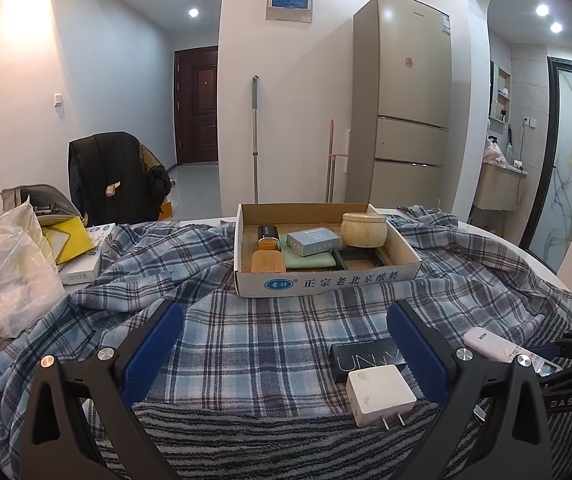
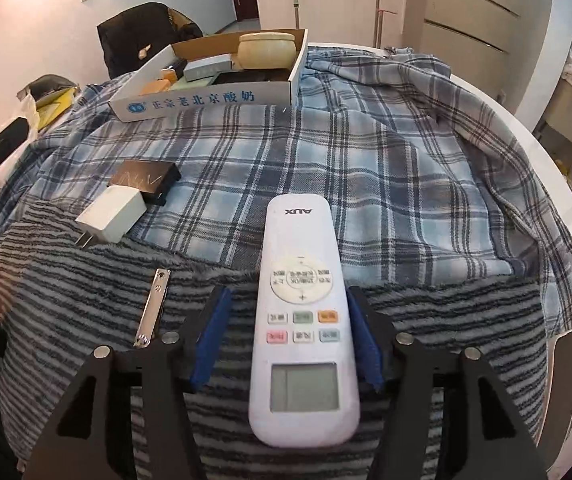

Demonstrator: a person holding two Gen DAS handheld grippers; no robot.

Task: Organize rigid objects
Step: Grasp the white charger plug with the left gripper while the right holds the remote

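The white remote control (image 2: 302,312) lies near the table's front edge on the striped towel (image 2: 85,292), its narrow waist between the right gripper (image 2: 288,340) pads, which stand apart and seem just short of pressing it. Light, stiff, smooth plastic: clamp the flat sides mid-body. The left gripper (image 1: 281,348) hovers open and empty before the cardboard box (image 1: 326,280).

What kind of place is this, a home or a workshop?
Most likely a lived-in home, an apartment's dining or kitchen area. A tall fridge stands against the wall, a mop leans beside it, and a jacket hangs over a chair.
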